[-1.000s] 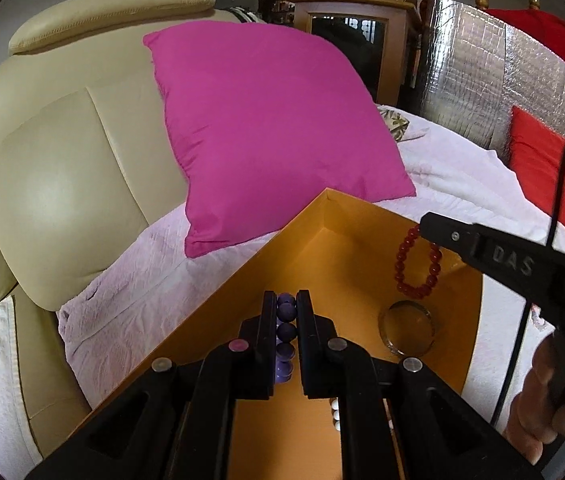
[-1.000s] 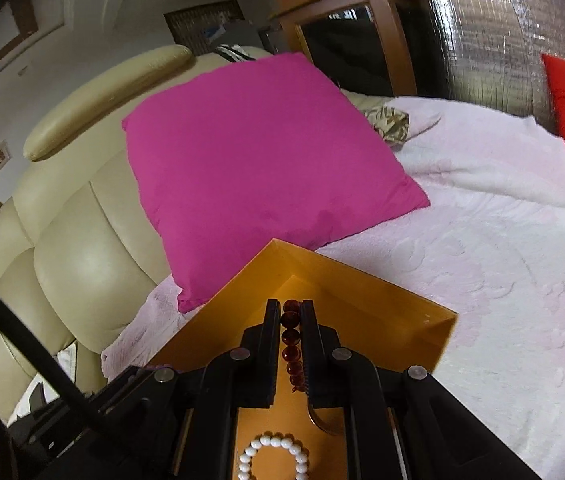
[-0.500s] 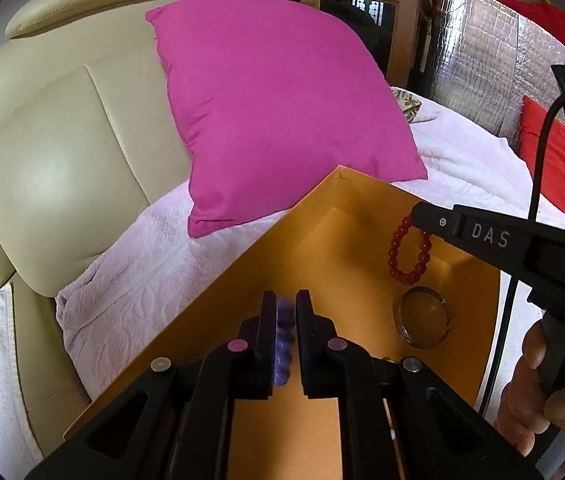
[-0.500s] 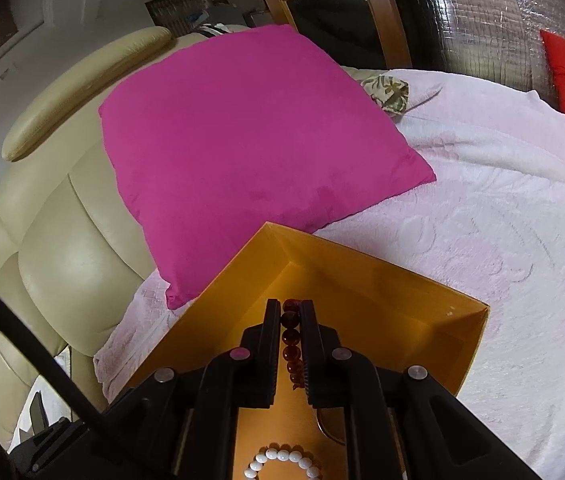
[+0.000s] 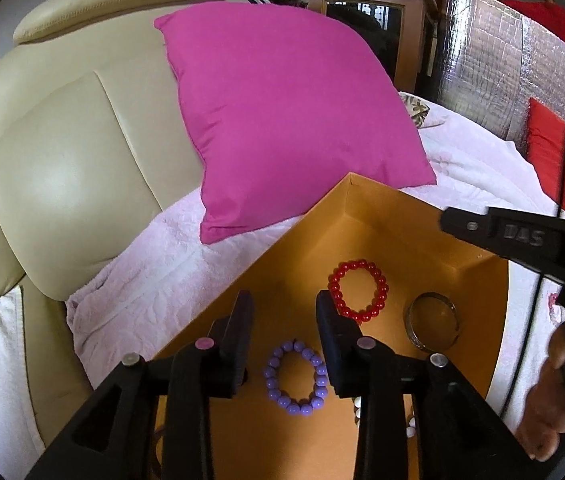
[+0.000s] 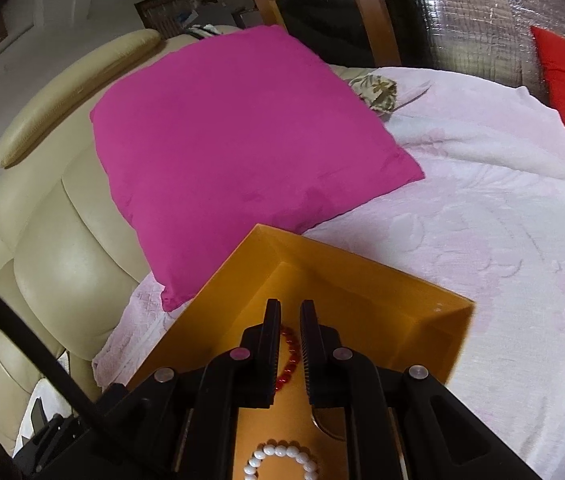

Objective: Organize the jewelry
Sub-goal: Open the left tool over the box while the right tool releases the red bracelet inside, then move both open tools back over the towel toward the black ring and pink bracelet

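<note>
The left claw (image 5: 282, 300) stands wide open over the shallow orange cardboard tray (image 5: 422, 208), holding nothing; the purple round-bead bracelet (image 5: 296, 378) lies flat on the tray floor between and just below its two fingers, touching neither. Toward the tray's far corner lies the red glossy-bead bracelet (image 5: 358, 290), its near-left side just beside the claw's right finger, and to its right rests a silver metal bangle (image 5: 432, 326), near the tray's right edge. The right claw (image 6: 290, 312) hovers above the same tray with its fingers a narrow gap apart and nothing between them; the red bracelet lies on the tray floor beneath that gap. A white pearl-bead bracelet (image 6: 280, 462) lies nearer the tray's front. The tray sits on a pale pink bedspread (image 6: 482, 220), its far corner beside a magenta square cushion (image 6: 242, 140).
</note>
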### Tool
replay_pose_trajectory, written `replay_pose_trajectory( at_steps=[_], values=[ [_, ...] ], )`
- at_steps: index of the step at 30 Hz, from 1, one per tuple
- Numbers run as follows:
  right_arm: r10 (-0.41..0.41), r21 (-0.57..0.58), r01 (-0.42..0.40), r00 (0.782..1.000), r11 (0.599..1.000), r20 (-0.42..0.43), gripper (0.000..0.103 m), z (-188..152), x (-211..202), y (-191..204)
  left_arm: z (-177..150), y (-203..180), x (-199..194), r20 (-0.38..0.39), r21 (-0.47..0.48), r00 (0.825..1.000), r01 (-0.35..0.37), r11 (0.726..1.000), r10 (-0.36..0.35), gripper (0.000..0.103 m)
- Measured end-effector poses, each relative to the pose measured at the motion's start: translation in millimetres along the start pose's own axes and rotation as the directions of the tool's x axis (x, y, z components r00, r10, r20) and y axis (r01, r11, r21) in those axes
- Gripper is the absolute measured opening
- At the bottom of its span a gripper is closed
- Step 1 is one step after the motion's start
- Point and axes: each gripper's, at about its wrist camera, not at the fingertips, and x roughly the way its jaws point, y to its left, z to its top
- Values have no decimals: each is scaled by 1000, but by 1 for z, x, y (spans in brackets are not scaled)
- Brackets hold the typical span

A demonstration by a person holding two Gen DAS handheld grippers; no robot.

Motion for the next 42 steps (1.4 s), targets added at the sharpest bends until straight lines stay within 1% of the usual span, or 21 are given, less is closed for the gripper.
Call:
replay_pose_trajectory(
  at_steps=[2, 3, 4, 6, 8, 10, 12, 13, 15, 17, 21, 26, 32, 38, 42],
  values=[
    [-2, 14, 2, 1000, 1000, 14, 12, 0, -8, -6, 1, -2, -2, 12, 3, 1000, -10, 1000, 10, 35],
    [-7, 26, 6, 1000, 1000, 21, 12, 0, -15, -11, 1, -3, -3, 19, 6, 1000, -15, 1000, 15, 39],
    [-13, 36, 12, 999, 999, 30, 12, 0, -21, -16, 1, -6, -4, 27, 13, 999, -24, 1000, 23, 48],
    [-23, 52, 20, 999, 998, 47, 11, 0, -33, -25, 1, -11, -8, 49, 25, 998, -45, 999, 43, 56],
    [-38, 72, 34, 997, 997, 61, 12, 0, -49, -38, 1, -16, -11, 70, 38, 996, -66, 997, 63, 57],
    [-56, 91, 49, 996, 995, 72, 13, -1, -62, -50, 1, -20, -13, 83, 47, 993, -87, 995, 83, 60],
    [-77, 113, 67, 994, 991, 84, 18, -4, -78, -65, 0, -25, -14, 92, 54, 991, -98, 994, 93, 62],
    [-90, 126, 78, 992, 989, 89, 20, -5, -85, -73, 0, -28, -15, 95, 57, 991, -102, 993, 97, 62],
    [-114, 156, 97, 989, 983, 99, 35, -11, -100, -90, 0, -33, -17, 102, 65, 989, -113, 991, 106, 62],
    [-136, 183, 114, 984, 977, 116, 40, -17, -113, -106, -1, -41, -19, 111, 74, 987, -123, 990, 115, 62],
    [-174, 234, 140, 976, 962, 132, 40, -33, -139, -138, -3, -59, -27, 141, 96, 982, -138, 986, 124, 62],
    [-214, 310, 159, 965, 937, 150, 40, -55, -164, -177, -5, -87, -36, 171, 144, 979, -134, 980, 109, 63],
    [-235, 403, 152, 958, 903, 165, 40, -80, -184, -219, -11, -128, -47, 213, 223, 973, -143, 964, 95, 63],
    [-255, 452, 147, 949, 880, 188, 40, -101, -200, -252, -16, -155, -46, 212, 275, 973, -151, 949, 93, 64],
    [-259, 502, 132, 946, 855, 194, 40, -112, -211, -281, -17, -166, -42, 211, 298, 972, -163, 941, 102, 64]
  ],
)
